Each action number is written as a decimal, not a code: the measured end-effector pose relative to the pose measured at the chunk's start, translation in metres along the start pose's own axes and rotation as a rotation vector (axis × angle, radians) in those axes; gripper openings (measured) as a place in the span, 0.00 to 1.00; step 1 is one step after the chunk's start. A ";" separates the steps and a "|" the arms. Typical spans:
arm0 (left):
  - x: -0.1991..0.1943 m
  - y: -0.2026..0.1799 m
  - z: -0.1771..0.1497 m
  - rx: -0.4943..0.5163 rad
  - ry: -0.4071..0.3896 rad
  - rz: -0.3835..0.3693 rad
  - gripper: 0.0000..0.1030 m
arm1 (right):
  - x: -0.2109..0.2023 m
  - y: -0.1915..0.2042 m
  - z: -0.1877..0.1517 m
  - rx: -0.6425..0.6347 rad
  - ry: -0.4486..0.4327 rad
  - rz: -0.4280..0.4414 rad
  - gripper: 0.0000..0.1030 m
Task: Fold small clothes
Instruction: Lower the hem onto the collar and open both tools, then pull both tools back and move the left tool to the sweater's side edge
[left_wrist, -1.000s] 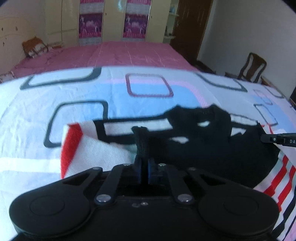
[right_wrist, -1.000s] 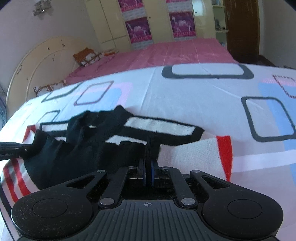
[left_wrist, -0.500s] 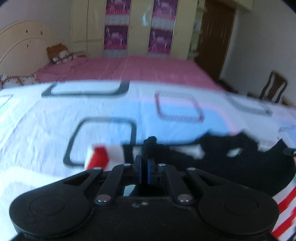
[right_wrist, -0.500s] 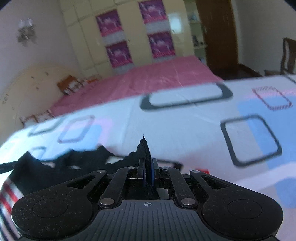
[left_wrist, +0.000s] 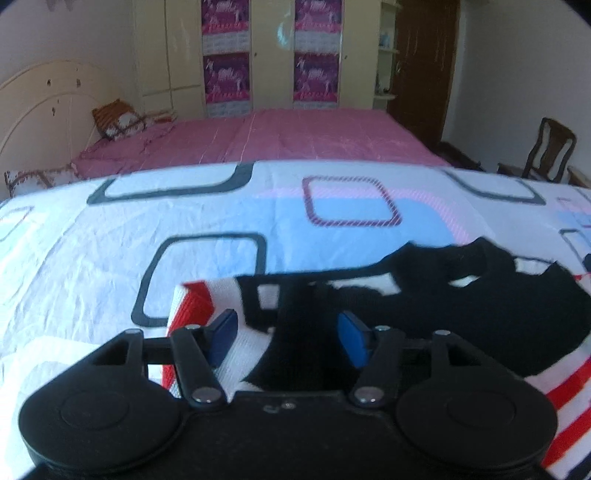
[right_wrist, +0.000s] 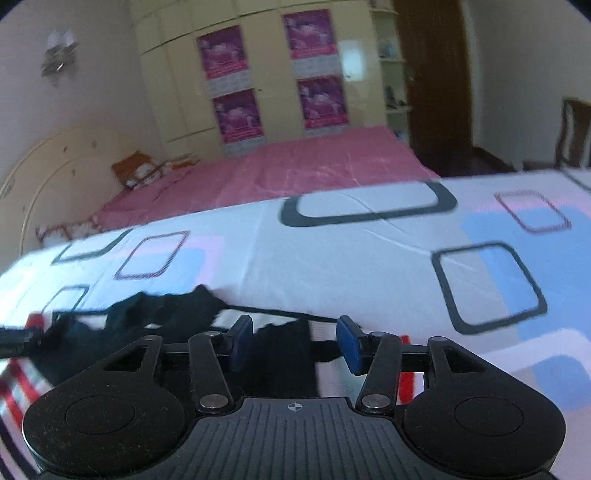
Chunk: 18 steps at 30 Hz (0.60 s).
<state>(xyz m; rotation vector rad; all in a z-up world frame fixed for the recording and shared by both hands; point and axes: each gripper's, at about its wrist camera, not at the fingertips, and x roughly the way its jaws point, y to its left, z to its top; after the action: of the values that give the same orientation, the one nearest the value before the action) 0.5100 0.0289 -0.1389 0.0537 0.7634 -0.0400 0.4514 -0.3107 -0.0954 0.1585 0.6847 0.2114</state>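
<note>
A small black, white and red striped sweater (left_wrist: 461, 314) lies on the patterned bedsheet (left_wrist: 184, 221), black part folded over the striped part. My left gripper (left_wrist: 288, 338) is open just above the sweater's left side, with black cloth lying between its blue pads (left_wrist: 351, 341). My right gripper (right_wrist: 295, 345) is open too, over the sweater (right_wrist: 166, 317) near its right side, black cloth below its jaws. Neither holds the cloth.
The sheet (right_wrist: 369, 258) covers a wide flat surface. Behind it stand a pink bed (left_wrist: 277, 140), a cream headboard (left_wrist: 37, 110), a wardrobe with purple posters (left_wrist: 229, 74), a dark door (left_wrist: 424, 74) and a wooden chair (left_wrist: 550, 151).
Both grippers were shut on pinched black cloth and lifting it; now both have opened and the cloth has dropped onto the sweater.
</note>
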 end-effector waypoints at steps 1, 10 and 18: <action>-0.004 -0.002 0.001 0.004 -0.004 0.000 0.59 | -0.003 0.007 0.000 -0.016 -0.006 0.009 0.49; -0.038 -0.035 0.004 0.037 -0.024 -0.082 0.59 | -0.001 0.064 -0.015 -0.107 0.046 0.095 0.48; -0.028 -0.065 -0.027 0.096 0.034 -0.113 0.59 | 0.010 0.104 -0.038 -0.177 0.105 0.131 0.48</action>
<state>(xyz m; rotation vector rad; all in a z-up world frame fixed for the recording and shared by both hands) 0.4673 -0.0334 -0.1412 0.1032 0.7980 -0.1834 0.4195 -0.2048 -0.1081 0.0223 0.7572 0.4071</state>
